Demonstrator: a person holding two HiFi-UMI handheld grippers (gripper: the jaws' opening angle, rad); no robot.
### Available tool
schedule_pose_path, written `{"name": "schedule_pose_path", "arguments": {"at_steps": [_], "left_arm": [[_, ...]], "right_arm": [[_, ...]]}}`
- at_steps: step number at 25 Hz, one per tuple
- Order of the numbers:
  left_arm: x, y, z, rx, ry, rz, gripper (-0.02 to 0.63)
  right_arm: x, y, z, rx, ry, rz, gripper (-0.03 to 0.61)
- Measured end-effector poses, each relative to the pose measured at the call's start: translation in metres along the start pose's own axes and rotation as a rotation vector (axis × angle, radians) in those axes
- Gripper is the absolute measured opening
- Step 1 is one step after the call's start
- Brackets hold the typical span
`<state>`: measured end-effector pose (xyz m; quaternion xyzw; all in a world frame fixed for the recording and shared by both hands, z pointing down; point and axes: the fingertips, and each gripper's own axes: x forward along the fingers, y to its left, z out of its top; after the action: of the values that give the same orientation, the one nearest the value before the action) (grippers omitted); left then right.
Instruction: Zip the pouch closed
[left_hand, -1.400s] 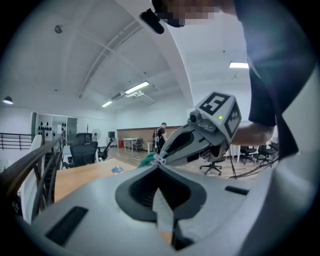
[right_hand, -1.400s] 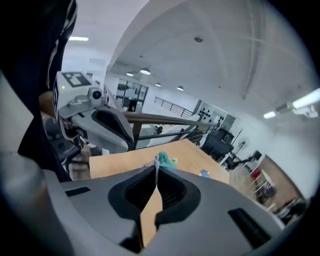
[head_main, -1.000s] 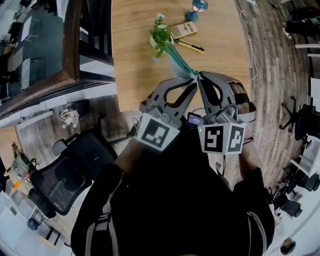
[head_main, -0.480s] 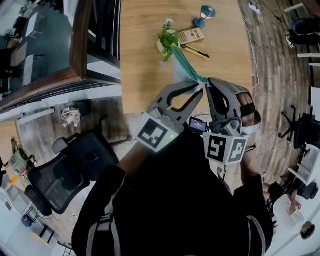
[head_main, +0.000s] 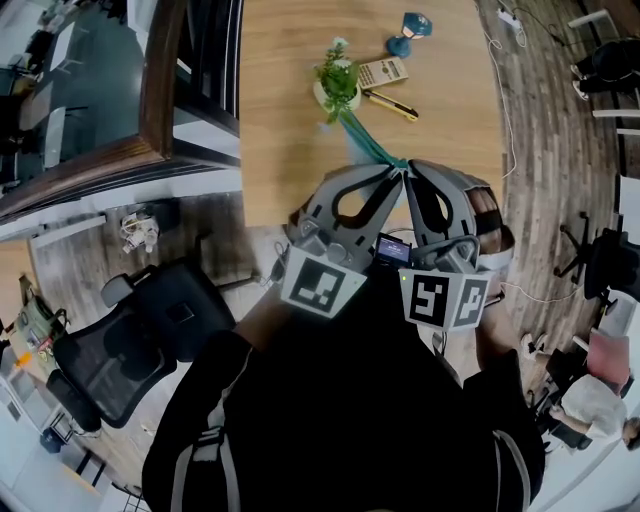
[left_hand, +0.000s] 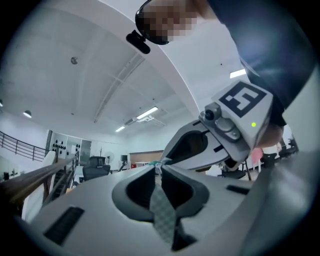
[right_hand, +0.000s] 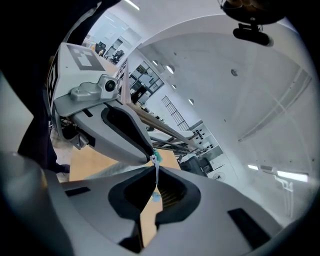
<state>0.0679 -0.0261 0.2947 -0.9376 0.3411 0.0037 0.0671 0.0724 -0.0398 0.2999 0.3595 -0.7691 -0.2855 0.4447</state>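
Observation:
I hold both grippers up close under the head camera, tips touching. From the tips a teal pouch (head_main: 364, 137) hangs down over the wooden table (head_main: 285, 120), seen edge-on. My left gripper (head_main: 397, 170) is shut on a checked strip of the pouch's fabric (left_hand: 163, 210), which runs between its jaws. My right gripper (head_main: 411, 170) is shut on the thin zip pull (right_hand: 156, 172), with a teal bit of the pouch (right_hand: 158, 156) just past its tips. Each gripper view shows the other one straight ahead: the right gripper (left_hand: 165, 161) and the left gripper (right_hand: 151, 158). The zip's teeth are hidden.
On the table stand a small potted plant (head_main: 337, 82), a printed card (head_main: 383, 72), a yellow-and-black pen (head_main: 391, 102) and a blue object (head_main: 410, 27). A black office chair (head_main: 140, 335) stands low on the left, beside a glass railing (head_main: 150, 90).
The left gripper has swung in closer to the right one, so both now stand nearly side by side. The pouch still hangs from the joined tips.

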Motion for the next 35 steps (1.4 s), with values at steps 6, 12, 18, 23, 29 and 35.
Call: {"name": "schedule_pose_path", "arguments": {"at_steps": [6, 12, 18, 23, 29, 35], "left_arm": [[0.001, 0.004, -0.001, -0.002, 0.001, 0.011, 0.018], [-0.001, 0.008, -0.002, -0.038, 0.009, -0.020, 0.005], [-0.002, 0.011, -0.004, -0.091, 0.016, -0.032, 0.002], [-0.006, 0.014, -0.010, -0.312, 0.021, -0.015, 0.002], [-0.010, 0.024, -0.012, -0.440, 0.004, -0.020, 0.002], [-0.011, 0.025, -0.013, -0.467, 0.011, -0.040, 0.003]], "right_arm": [[0.002, 0.001, -0.001, 0.034, 0.001, 0.014, 0.021], [0.005, 0.002, 0.001, -0.008, 0.001, 0.014, 0.021], [0.004, 0.004, 0.000, -0.002, -0.013, 0.038, 0.021], [0.002, 0.008, 0.000, -0.011, -0.033, 0.055, 0.021], [-0.004, 0.015, -0.001, 0.003, -0.054, 0.084, 0.020], [-0.010, 0.014, -0.002, 0.053, -0.069, 0.110, 0.020]]}}
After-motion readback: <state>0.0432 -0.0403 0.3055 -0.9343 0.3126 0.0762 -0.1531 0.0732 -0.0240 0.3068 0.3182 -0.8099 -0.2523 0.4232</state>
